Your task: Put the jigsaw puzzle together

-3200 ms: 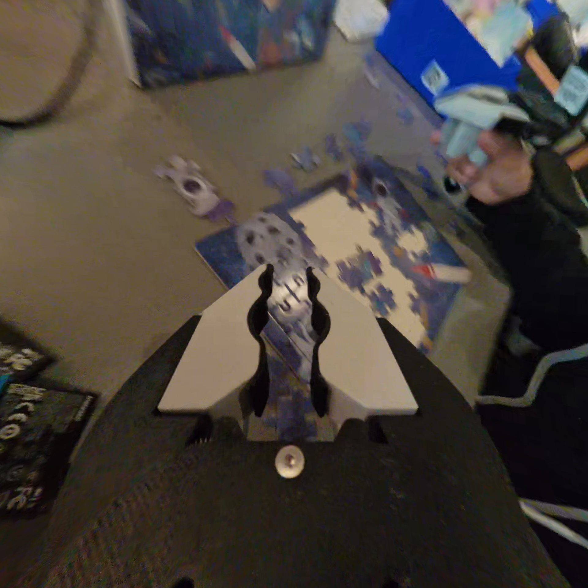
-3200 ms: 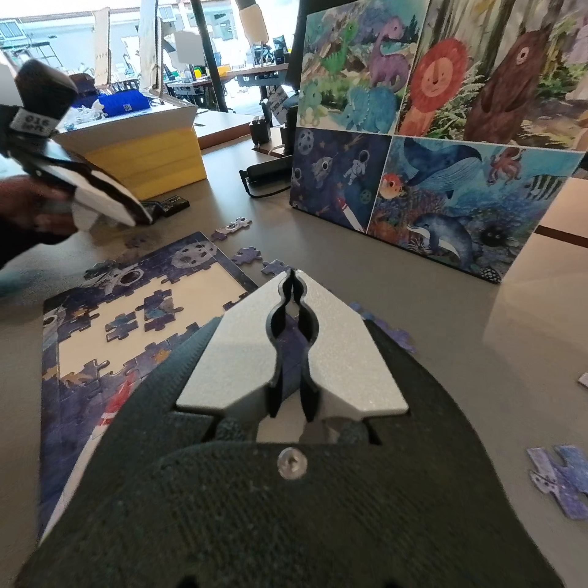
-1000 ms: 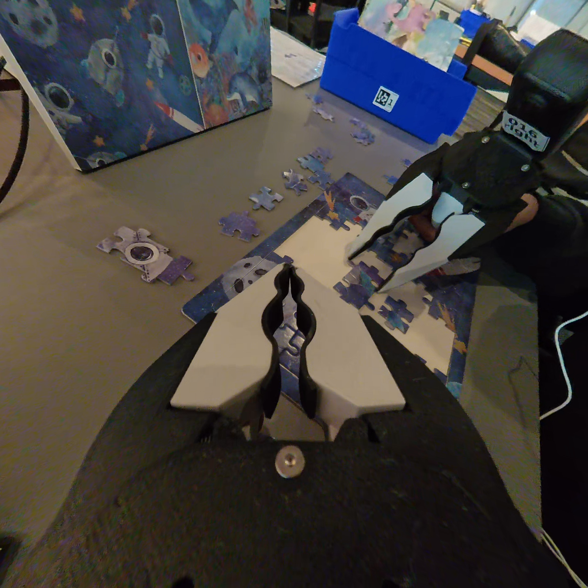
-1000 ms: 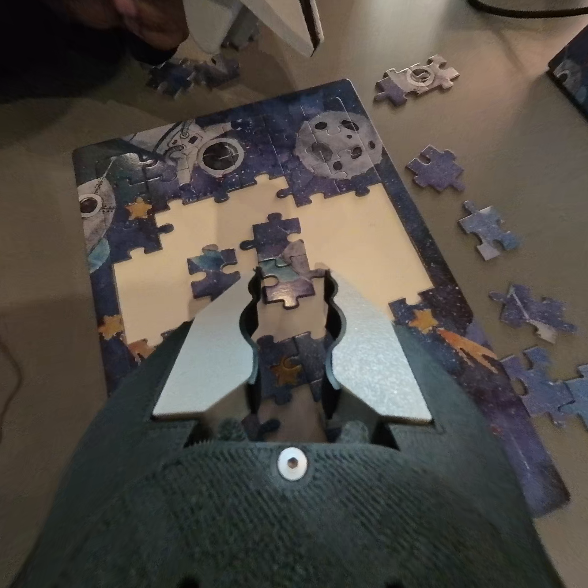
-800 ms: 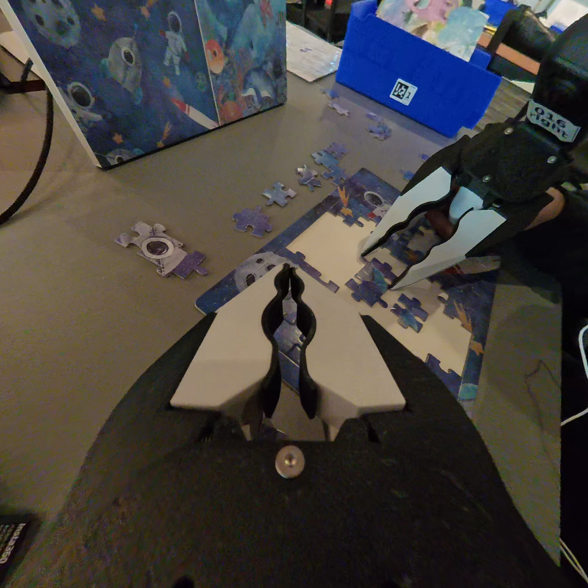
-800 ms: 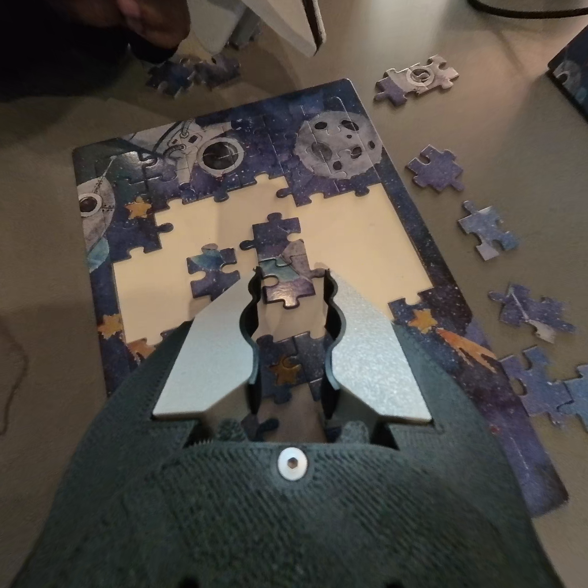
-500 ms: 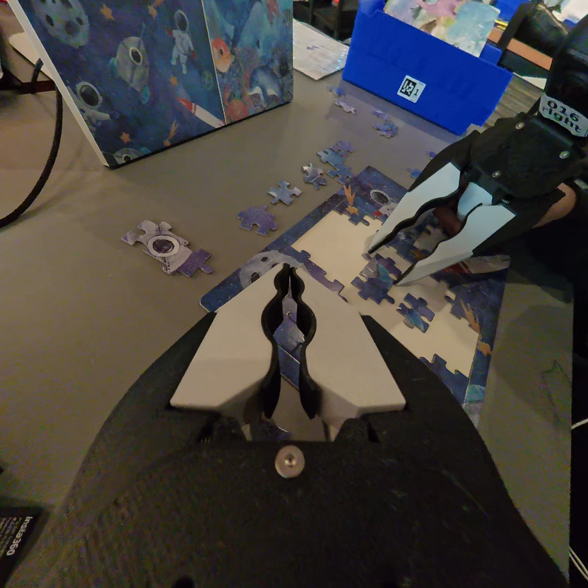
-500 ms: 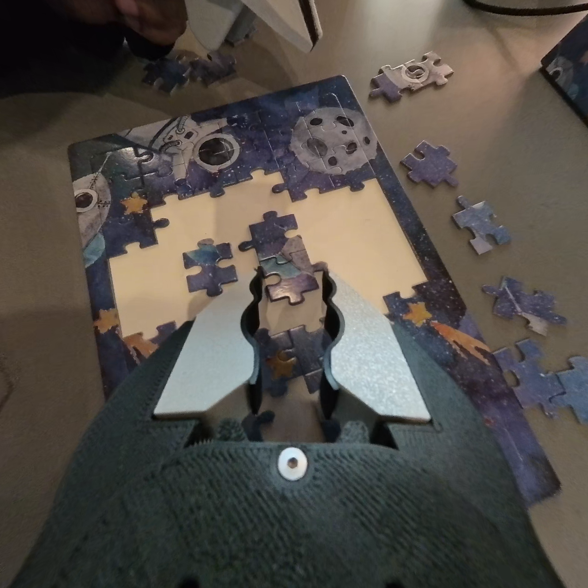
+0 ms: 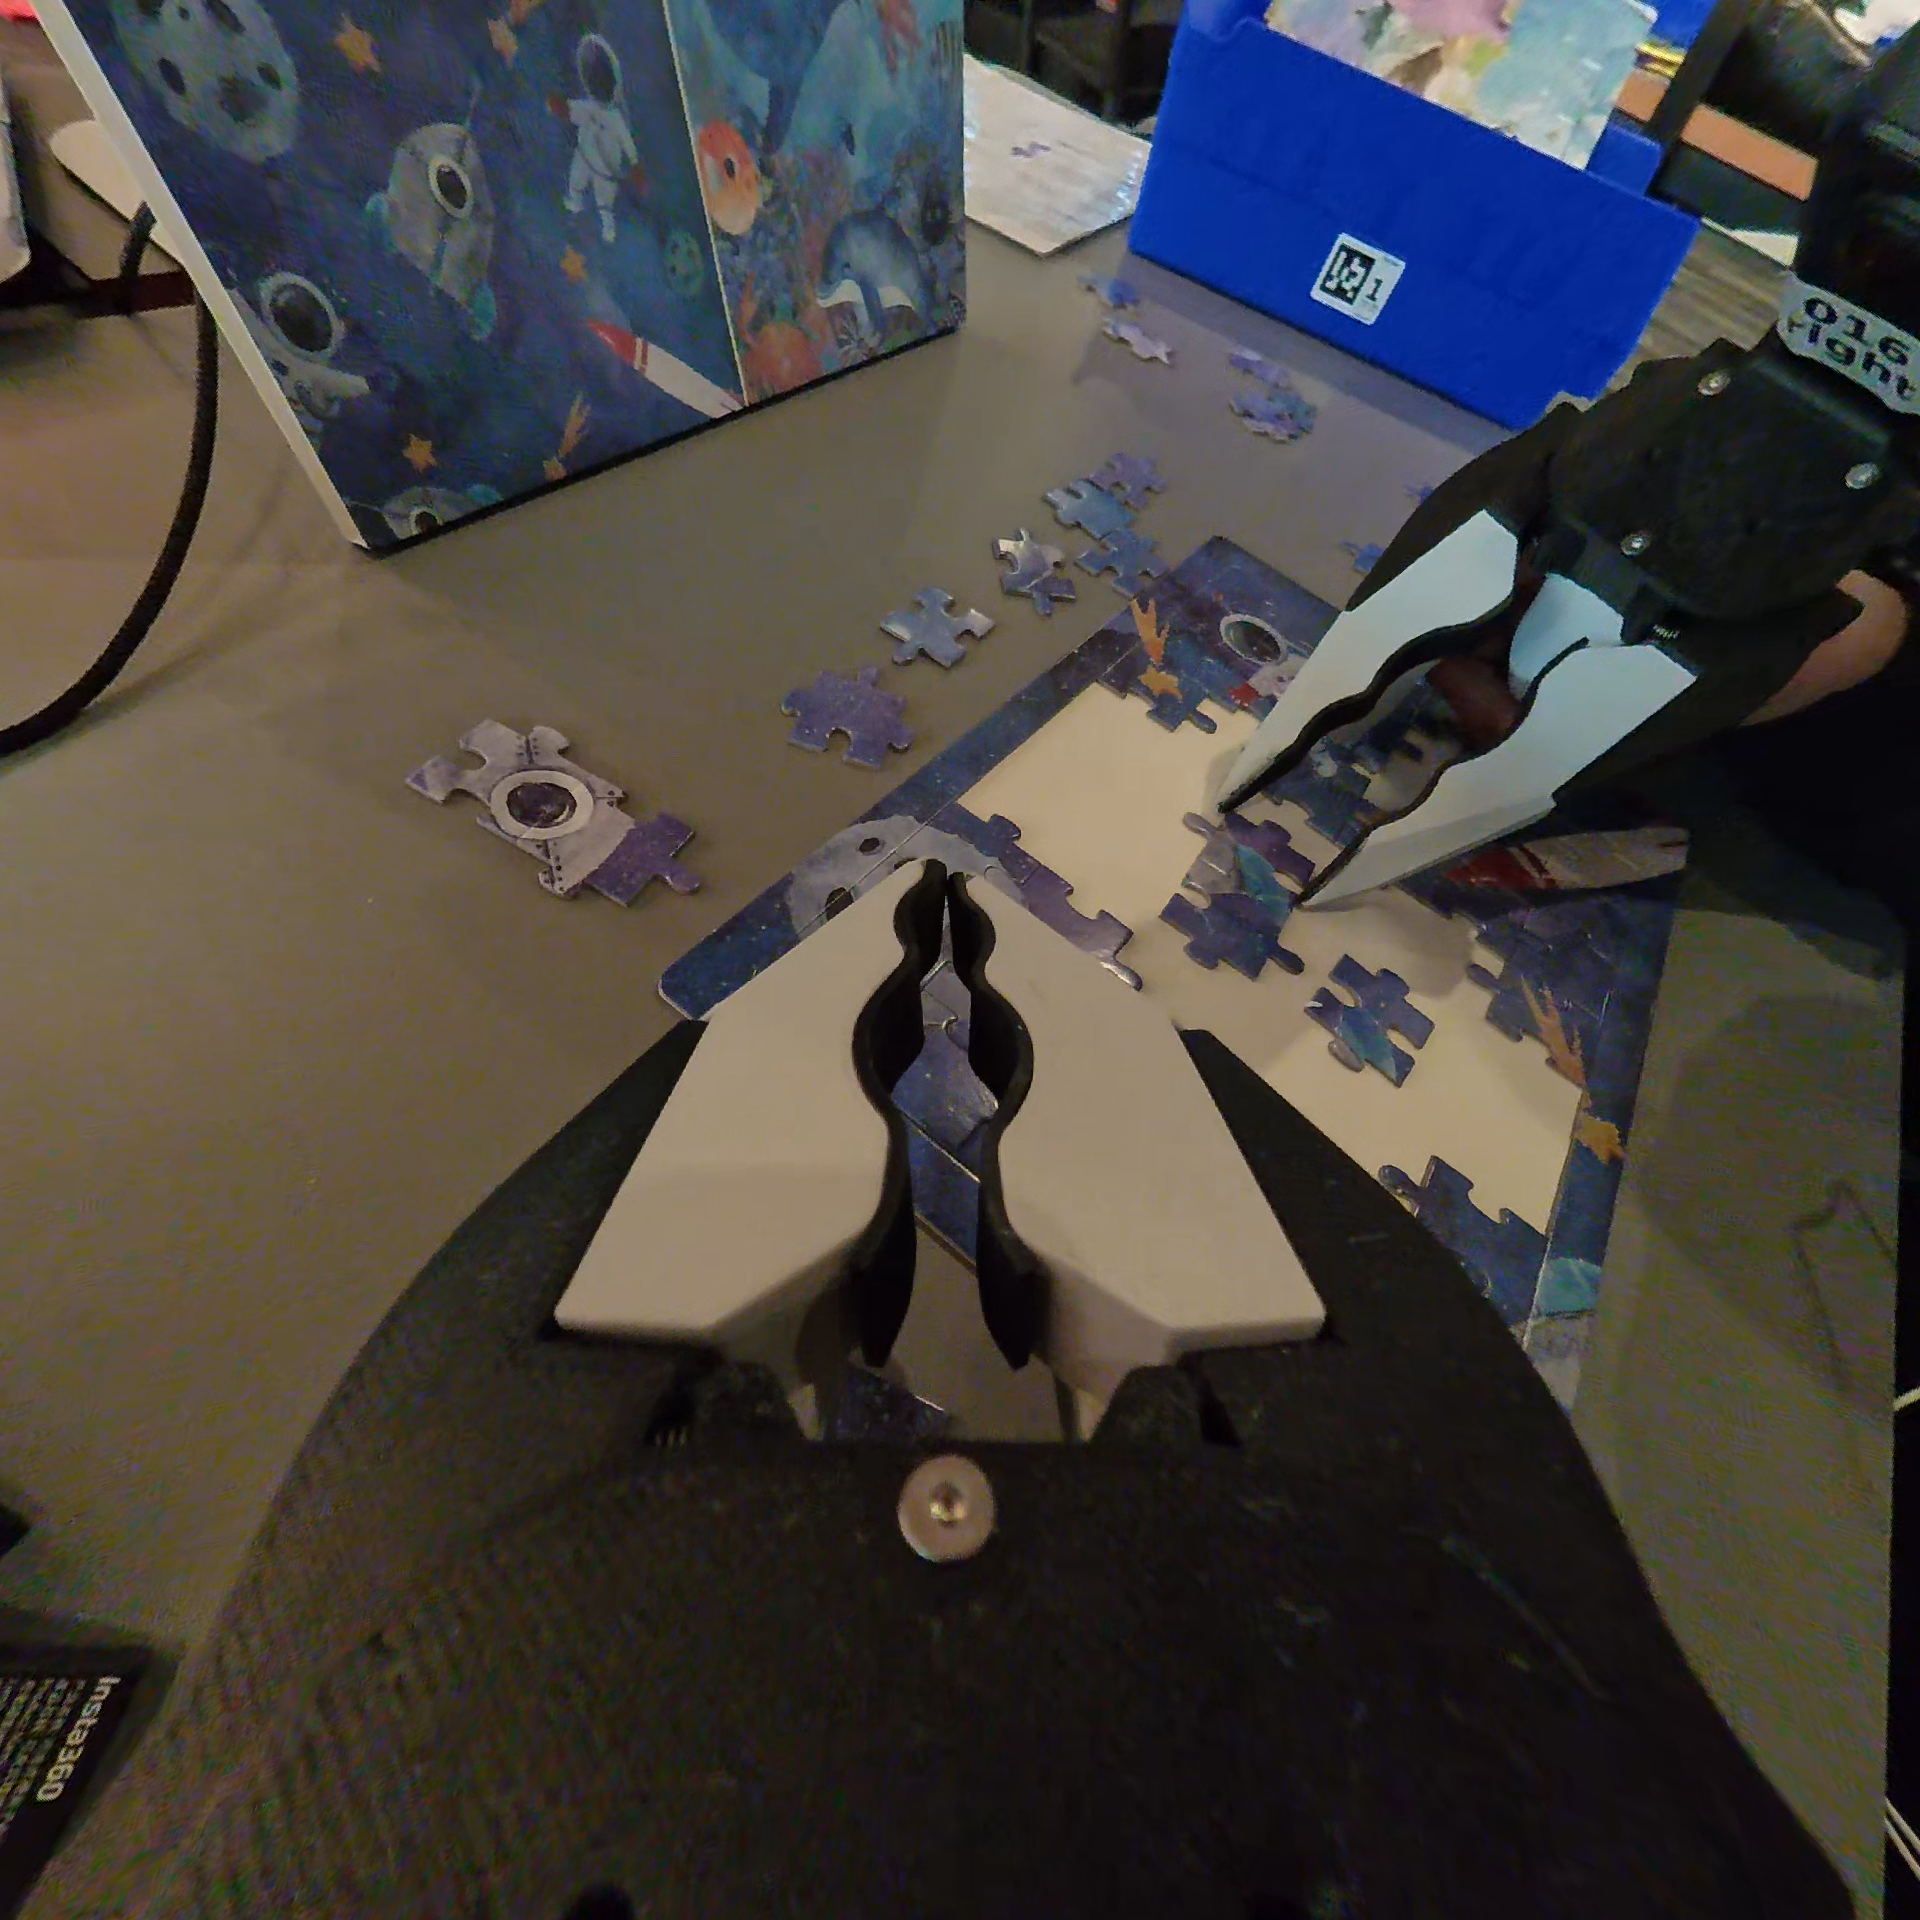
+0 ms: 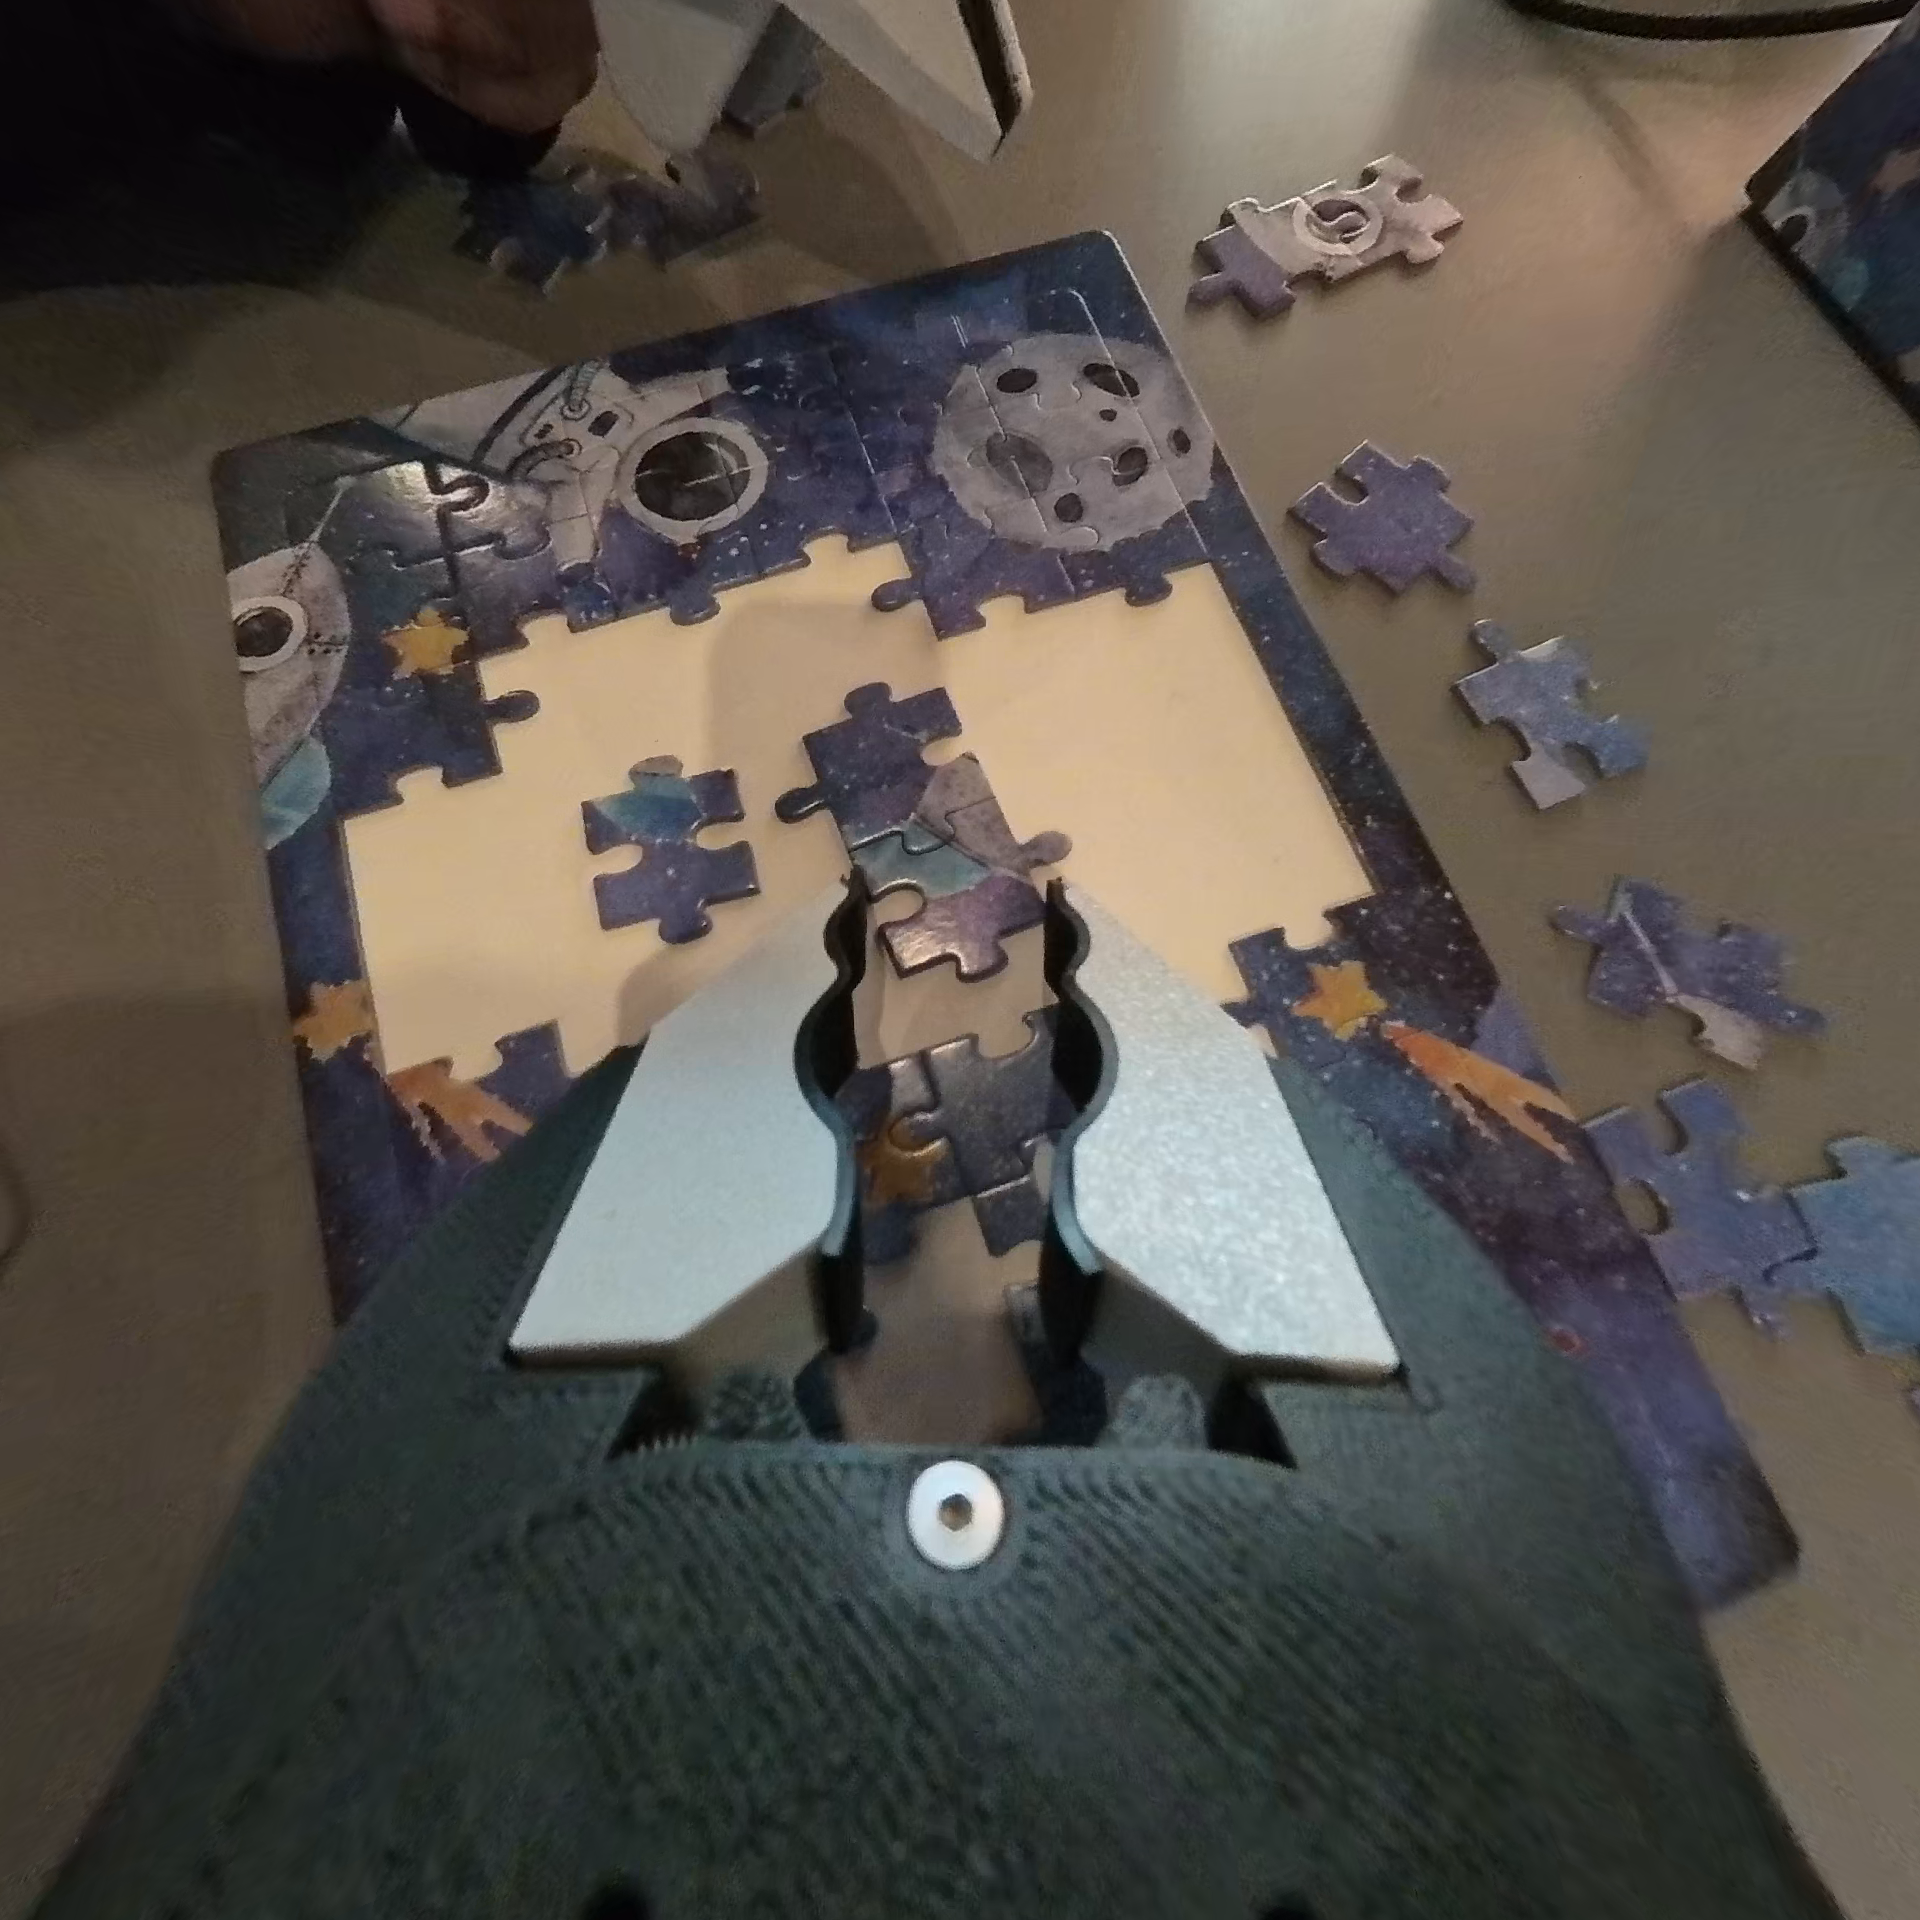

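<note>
Grey table (image 9: 312, 1039) bears puzzle tray (image 10: 1340, 665), loose pieces (image 9: 850, 715), box (image 9: 499, 229)

The left hand-held gripper (image 9: 945, 883) fills the lower centre of its frame, tips nearly touching with nothing between them. The right hand-held gripper (image 10: 954, 891) points steeply downward with jaws parted; a hand (image 9: 1860, 644), seemingly its holder's, shows at the right edge.
</note>
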`<state>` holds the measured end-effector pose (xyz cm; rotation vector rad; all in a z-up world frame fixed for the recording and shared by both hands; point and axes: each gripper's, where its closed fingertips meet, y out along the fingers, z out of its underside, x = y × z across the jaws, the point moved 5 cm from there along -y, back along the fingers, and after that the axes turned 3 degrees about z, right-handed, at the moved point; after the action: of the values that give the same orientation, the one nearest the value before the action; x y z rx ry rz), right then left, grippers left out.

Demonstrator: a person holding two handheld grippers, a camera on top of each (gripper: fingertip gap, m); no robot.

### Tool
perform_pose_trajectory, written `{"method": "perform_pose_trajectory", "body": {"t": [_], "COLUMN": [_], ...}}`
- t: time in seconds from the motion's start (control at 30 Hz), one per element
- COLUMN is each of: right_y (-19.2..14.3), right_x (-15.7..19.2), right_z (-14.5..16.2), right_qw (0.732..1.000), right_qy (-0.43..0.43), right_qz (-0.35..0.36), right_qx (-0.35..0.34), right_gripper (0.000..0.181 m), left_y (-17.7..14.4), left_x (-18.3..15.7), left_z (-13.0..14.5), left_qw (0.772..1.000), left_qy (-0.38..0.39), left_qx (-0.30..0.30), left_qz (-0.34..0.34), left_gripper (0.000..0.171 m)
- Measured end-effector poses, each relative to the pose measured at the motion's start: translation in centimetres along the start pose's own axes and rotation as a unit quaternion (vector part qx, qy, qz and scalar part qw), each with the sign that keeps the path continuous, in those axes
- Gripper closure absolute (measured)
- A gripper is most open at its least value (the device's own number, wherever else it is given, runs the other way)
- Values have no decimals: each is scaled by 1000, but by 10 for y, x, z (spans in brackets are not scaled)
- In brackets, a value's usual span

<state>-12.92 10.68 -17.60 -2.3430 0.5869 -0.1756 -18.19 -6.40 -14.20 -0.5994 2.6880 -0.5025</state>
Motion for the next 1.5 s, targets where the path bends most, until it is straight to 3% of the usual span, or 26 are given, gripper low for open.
{"method": "perform_pose_trajectory", "body": {"t": [1.27, 1.5], "right_y": [-5, -10], "right_x": [5, 26], "right_z": [-1, -12], "right_qw": [999, 997], "right_qy": [-39, -49], "right_qz": [13, -53], "right_qx": [-1, -40], "right_gripper": [146, 145], "left_y": [0, 0], "left_x": [0, 1], "left_z": [0, 0], "left_qw": [1000, 1000], "left_qy": [-3, -6], "left_qx": [0, -1], "left_qz": [1, 2], "left_gripper": [171, 171]}}
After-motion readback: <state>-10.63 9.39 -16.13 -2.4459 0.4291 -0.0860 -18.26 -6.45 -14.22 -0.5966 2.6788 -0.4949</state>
